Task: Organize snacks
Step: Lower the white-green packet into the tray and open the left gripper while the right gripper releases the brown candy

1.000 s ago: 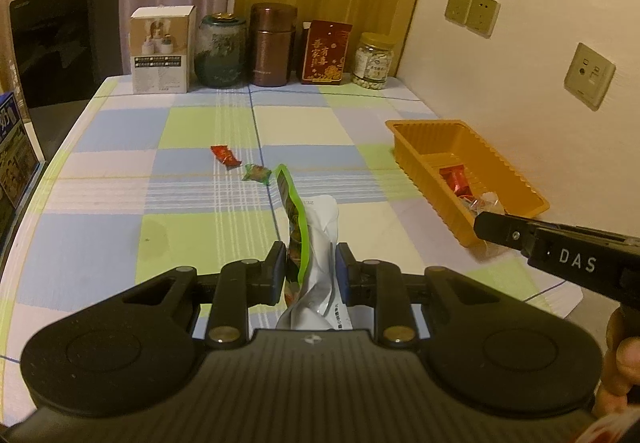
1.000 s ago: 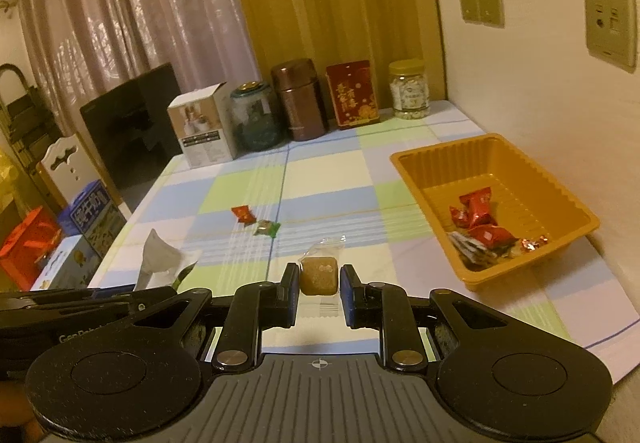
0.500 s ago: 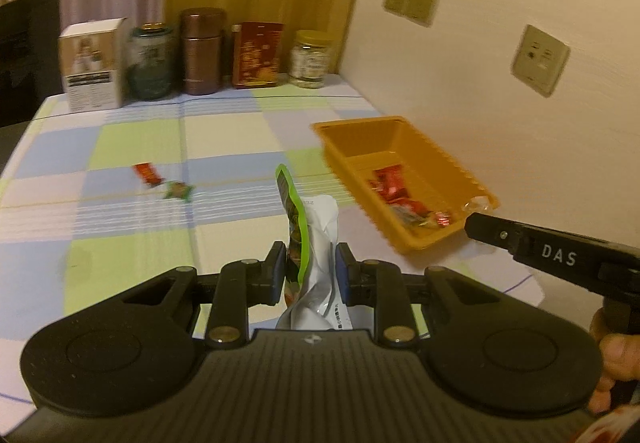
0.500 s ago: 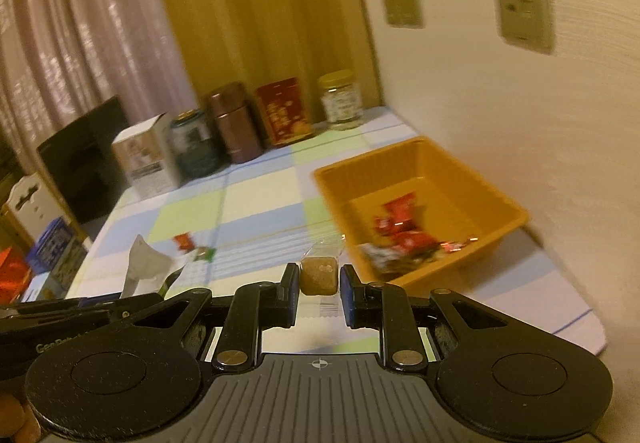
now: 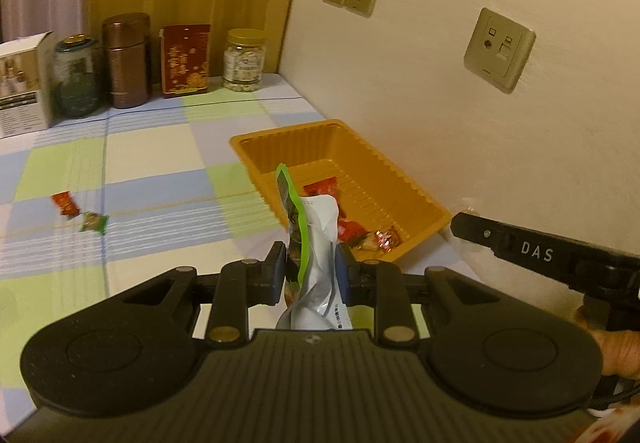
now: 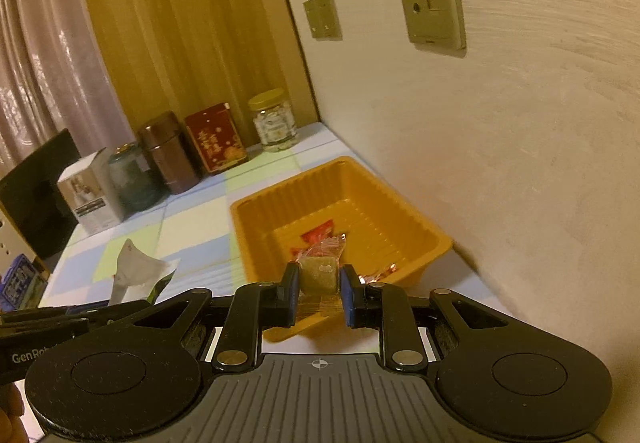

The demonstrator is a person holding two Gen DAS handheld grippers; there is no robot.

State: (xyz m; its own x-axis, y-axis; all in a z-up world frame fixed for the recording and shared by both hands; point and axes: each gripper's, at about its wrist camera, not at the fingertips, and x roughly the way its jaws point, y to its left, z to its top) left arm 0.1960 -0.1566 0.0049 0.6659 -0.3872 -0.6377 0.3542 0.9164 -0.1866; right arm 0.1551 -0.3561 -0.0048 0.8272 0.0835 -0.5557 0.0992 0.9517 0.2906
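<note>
We're in dim, warm amber light, everything tinted yellow-orange. Both views bow hard at the edges, with dark corners from the fisheye. The wall (image 6: 520, 123) in the right wrist view smears with motion blur. Soft glare glints on the curtain (image 6: 52, 55), and shadows on the table (image 5: 160, 147) stay faint.

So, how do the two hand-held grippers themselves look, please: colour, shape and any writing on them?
Both are black. The left hand-held gripper has a ribbed body, two round discs, brass-coloured pivot pins and blue pads on its fingers. The right hand-held gripper is built the same; its side shows white letters "DAS" in the left wrist view. The left one's side reads "GenRob", cut off.
</note>
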